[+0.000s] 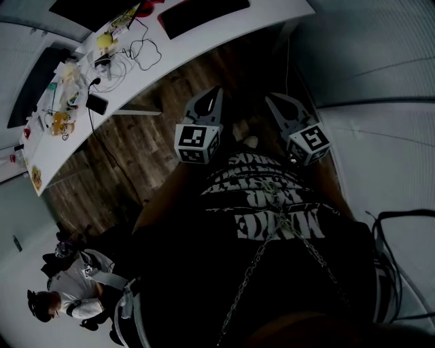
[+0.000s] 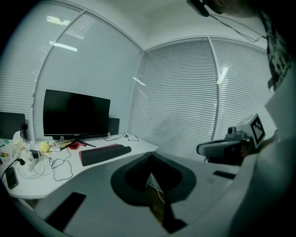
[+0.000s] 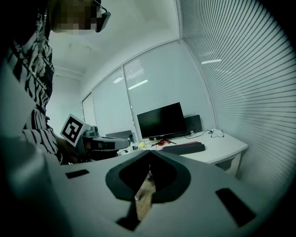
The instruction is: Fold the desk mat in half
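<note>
Hovering over the wood floor (image 1: pixel 129 160), left gripper (image 1: pixel 216 94) and right gripper (image 1: pixel 270 99) had jaws closed together, nothing between. Desk mat (image 1: pixel 204 15) lay dark, red-edged, on the white counter (image 1: pixel 170 53) by the monitor (image 2: pixel 76 113), well apart from both.

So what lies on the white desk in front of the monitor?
A dark desk mat, loose cables and a yellow ball. The left gripper covers the desk's near edge.

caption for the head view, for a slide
Left gripper and right gripper, both shut and empty, held out over wooden floor beside a cluttered white desk
</note>
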Tool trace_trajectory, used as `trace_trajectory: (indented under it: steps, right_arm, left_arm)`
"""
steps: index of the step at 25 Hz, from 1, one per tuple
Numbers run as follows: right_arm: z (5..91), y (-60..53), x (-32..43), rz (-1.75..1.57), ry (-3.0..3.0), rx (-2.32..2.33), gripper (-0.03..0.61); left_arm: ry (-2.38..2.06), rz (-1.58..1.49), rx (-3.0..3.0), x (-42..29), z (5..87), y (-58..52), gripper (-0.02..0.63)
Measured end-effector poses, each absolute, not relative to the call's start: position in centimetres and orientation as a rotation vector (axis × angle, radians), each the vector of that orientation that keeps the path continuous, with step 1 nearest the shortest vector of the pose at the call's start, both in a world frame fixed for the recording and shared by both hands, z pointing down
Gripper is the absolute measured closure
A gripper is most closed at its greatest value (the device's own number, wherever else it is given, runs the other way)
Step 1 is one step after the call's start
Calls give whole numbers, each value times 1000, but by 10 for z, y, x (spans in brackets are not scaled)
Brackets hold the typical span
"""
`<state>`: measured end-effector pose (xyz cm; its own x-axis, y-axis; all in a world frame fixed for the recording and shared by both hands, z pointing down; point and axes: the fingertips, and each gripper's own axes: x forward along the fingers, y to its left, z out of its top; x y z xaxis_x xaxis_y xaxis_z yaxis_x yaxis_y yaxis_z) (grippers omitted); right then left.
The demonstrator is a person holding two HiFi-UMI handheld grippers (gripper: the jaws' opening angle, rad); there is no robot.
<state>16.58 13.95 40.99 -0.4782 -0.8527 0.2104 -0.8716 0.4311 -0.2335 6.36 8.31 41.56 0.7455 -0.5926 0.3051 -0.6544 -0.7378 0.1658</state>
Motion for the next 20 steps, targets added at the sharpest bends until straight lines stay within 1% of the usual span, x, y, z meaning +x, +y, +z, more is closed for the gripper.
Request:
trace_trajectory:
  steps: [10, 20]
  right_arm:
    - [413, 80, 186, 503, -2513, 1652, 578]
    - [404, -15, 171, 440, -2480, 1634, 578]
  left_arm:
    - [-877, 324, 2704, 89, 422, 15, 606]
    - [-841, 209, 2724, 85, 409, -93, 606]
